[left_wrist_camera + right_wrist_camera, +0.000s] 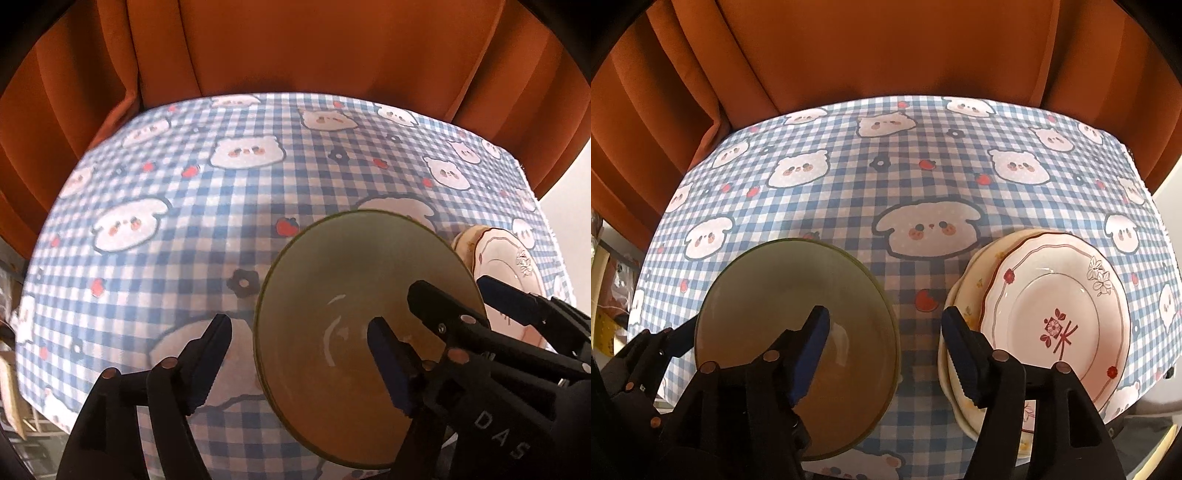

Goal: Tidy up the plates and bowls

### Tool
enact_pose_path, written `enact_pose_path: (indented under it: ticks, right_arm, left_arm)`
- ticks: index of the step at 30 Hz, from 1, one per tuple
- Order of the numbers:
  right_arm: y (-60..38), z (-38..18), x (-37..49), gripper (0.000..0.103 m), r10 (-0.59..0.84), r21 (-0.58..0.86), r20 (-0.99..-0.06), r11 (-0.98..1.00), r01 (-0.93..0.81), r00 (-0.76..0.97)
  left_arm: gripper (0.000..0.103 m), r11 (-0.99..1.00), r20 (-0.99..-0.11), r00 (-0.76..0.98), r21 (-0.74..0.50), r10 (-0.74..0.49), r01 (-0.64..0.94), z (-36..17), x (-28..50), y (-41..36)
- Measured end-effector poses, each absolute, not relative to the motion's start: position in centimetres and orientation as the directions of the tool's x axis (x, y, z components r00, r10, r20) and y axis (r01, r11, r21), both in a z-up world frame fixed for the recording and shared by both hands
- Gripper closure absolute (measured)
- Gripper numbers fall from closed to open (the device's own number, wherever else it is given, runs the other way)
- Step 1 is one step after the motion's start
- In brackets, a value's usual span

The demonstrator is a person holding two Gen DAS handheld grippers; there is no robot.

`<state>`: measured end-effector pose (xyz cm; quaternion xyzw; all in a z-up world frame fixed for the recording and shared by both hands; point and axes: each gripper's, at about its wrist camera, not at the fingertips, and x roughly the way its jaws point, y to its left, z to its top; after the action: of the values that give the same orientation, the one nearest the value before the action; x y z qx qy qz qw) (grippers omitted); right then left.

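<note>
An olive-green bowl point(351, 280) point(775, 295) stands on the checked tablecloth; its rim looks doubled, as if nested on another. My left gripper point(297, 328) is open astride the bowl's left rim, one finger outside and one inside, with neither pad pressing. My right gripper point(886, 314) point(450, 288) is open astride the right rim, its left finger inside the bowl and its right finger beside the plates. A stack of plates point(1052, 314) point(509, 266), topped by a pinkish one with red flowers, sits just right of the bowl. One of the left gripper's fingers point(679, 338) shows at the bowl's far side.
The blue-and-white tablecloth with bear faces point(923, 177) point(221, 206) covers the table. An orange curtain point(886, 55) hangs close behind the far edge. The table's right edge runs just past the plates, its left edge well left of the bowl.
</note>
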<state>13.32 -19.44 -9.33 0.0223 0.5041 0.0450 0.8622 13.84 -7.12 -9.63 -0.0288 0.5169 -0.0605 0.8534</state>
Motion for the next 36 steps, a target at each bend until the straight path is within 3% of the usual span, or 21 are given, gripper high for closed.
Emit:
enact_pose_path:
  ticks: [14,20,27,36]
  right_arm:
    - [-19.6,-10.8,13.5,0.036,0.067,0.089,-0.889,0.996,0.027,0.453]
    - [-19.5,-11.4,13.7,0.036,0.041,0.079,-0.897,0.994,0.069,0.441]
    - [-20.0,-12.3,13.9,0.036,0.07,0.125,-0.904,0.987,0.105,0.422]
    - [-21.2,-14.0,14.5,0.036,0.208,0.275,-0.892,0.954,0.116,0.402]
  left_arm:
    - [0.025,0.945,-0.866,0.378,-0.297,-0.327,0.137,-12.0,14.9,-6.4]
    - [0.03,0.926,-0.861,0.34,-0.341,-0.378,0.164,-12.8,15.4,-6.2]
    - [0.033,0.931,-0.877,0.321,-0.306,-0.357,0.2,-12.9,15.8,-6.8]
    - [0.033,0.952,-0.903,0.328,-0.214,-0.278,0.218,-12.7,16.4,-7.8]
